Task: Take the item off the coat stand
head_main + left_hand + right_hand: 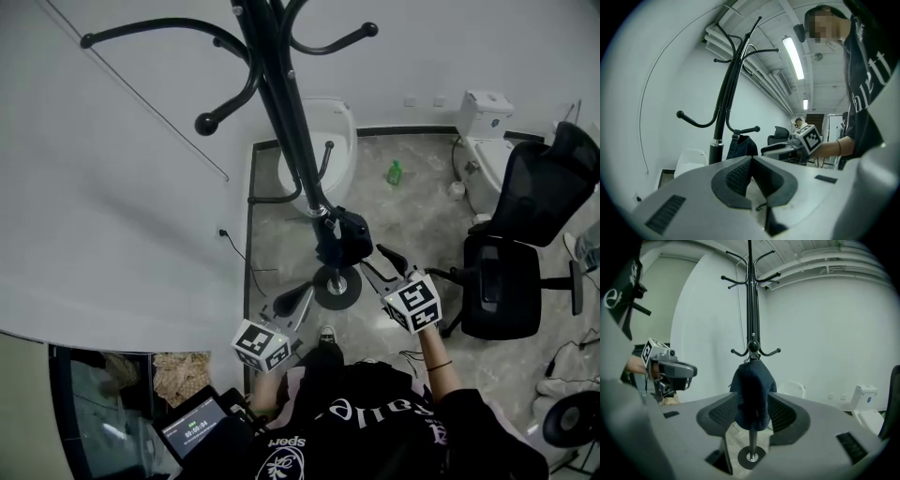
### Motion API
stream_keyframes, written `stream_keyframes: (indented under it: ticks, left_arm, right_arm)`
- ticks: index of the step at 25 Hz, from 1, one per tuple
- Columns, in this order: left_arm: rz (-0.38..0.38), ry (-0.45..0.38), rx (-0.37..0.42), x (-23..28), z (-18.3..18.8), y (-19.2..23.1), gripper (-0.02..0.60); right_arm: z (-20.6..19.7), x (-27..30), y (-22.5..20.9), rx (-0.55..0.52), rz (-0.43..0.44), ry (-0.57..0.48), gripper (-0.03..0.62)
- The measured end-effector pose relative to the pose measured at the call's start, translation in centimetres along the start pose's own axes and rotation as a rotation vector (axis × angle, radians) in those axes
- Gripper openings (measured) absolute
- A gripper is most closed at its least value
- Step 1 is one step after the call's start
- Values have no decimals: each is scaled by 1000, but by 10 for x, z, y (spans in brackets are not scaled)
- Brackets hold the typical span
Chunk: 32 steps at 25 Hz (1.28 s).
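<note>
Right gripper (pixel 751 414), wide open and empty, frames the dark item (pixel 345 234) hung low on the coat stand (pixel 281 103); we seem mid-reach, and next must push farther, clamp, lift.

The person wears a black shirt (pixel 375 427) with white letters; a thin dark band (pixel 439 364) circles the right wrist; the left gripper (pixel 298 300) and right gripper (pixel 373 262) are grey; each carries a white cube (pixel 261 345) with black squares.
</note>
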<state>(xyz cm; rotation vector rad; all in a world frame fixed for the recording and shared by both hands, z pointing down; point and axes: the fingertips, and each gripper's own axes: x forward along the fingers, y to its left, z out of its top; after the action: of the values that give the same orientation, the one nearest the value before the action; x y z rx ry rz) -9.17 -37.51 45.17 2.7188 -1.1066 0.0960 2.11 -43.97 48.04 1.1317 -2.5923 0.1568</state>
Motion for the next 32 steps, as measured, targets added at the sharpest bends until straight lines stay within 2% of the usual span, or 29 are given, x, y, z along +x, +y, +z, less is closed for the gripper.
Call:
stream_keyframes:
  ticks: [5, 12, 13, 15, 17, 25, 32]
  left_arm:
    - [-41, -6, -6, 14, 8, 28, 5]
    - [-109, 6, -11, 29, 11, 43, 5]
    - [-115, 11, -10, 30, 10, 44, 5]
    - [-122, 15, -15, 31, 9, 47, 5]
    - [-126, 14, -20, 33, 10, 49, 5]
    - [-144, 14, -6, 33, 13, 45, 5]
    - [-121, 5, -16, 28, 6, 34, 5]
  right_arm:
    - [-12, 52, -14, -17, -19, 81, 184]
    - [-23, 76, -14, 113, -16, 57, 183]
    - [-22, 75, -15, 124, -23, 49, 179]
    - [-21, 70, -15, 133, -40, 32, 80]
    - [-18, 64, -12, 147, -49, 13, 47]
    - [9, 25, -2, 254, -52, -114, 35]
    - [20, -15, 7, 267, -37, -183, 35]
